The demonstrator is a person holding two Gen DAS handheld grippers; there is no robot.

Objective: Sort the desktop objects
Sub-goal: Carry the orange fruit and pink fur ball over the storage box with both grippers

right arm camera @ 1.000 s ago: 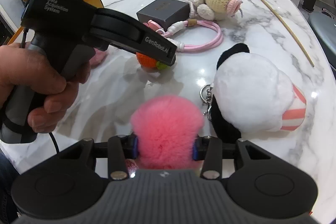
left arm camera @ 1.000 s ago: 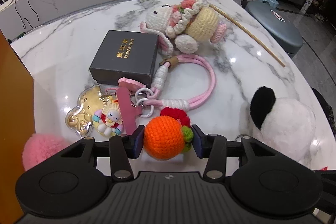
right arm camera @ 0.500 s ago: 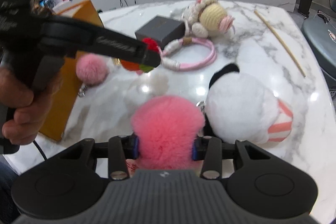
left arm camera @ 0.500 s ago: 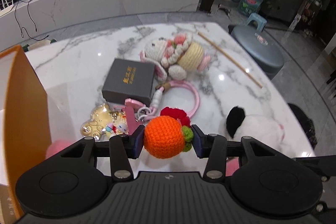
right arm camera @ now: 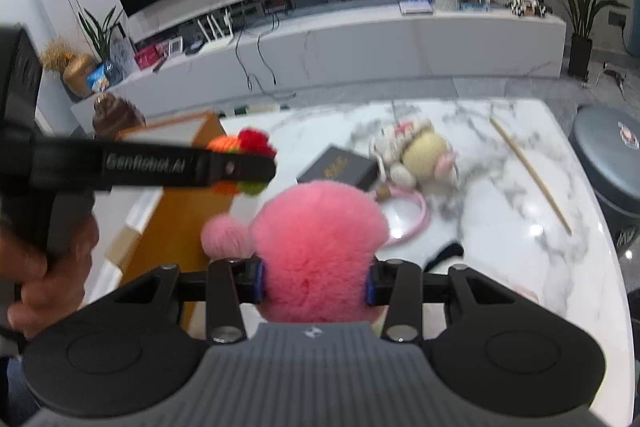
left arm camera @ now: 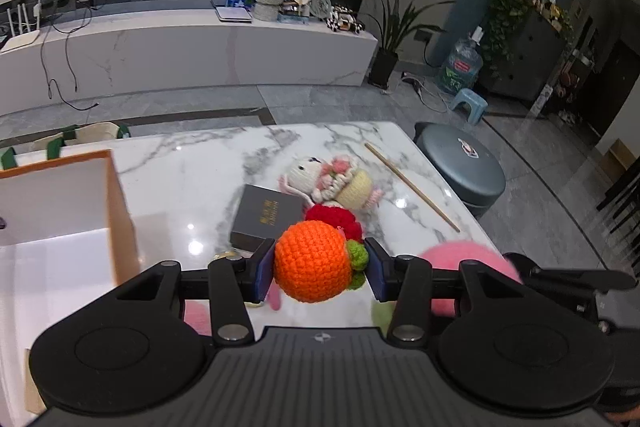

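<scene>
**Both grippers loaded, held above the marble table**

Your left gripper (left arm camera: pixel 320 267) has its jaws about half open and clamped on the round orange crocheted fruit with a green knitted tuft (left arm camera: pixel 310 261); both blue pads press its sides, and a red crocheted piece (left arm camera: pixel 334 219) sits just behind it. Your right gripper (right arm camera: pixel 316 281) is likewise part-way closed, squeezing the big fluffy pink pompom (right arm camera: pixel 316 247), whose fur bulges over both pads. A smaller pink pompom (right arm camera: pixel 226 237) shows just to its left; whether the two are joined you cannot tell.

In the right wrist view your left hand (right arm camera: pixel 36 267) grips the black handle at the left edge, and the orange fruit is carried near the orange cardboard box with a white inside (left arm camera: pixel 60 219), which stands at the table's left side.

Farther out on the white marble table (left arm camera: pixel 192 183) lie the dark grey gift box with gold lettering (left arm camera: pixel 268 217), a pink looped cord strap (right arm camera: pixel 418 215) beside it, and the cream-and-pink crocheted doll (left arm camera: pixel 336 183) touching the box's far corner. A thin wooden stick (left arm camera: pixel 412 187) lies apart toward the right edge.
</scene>
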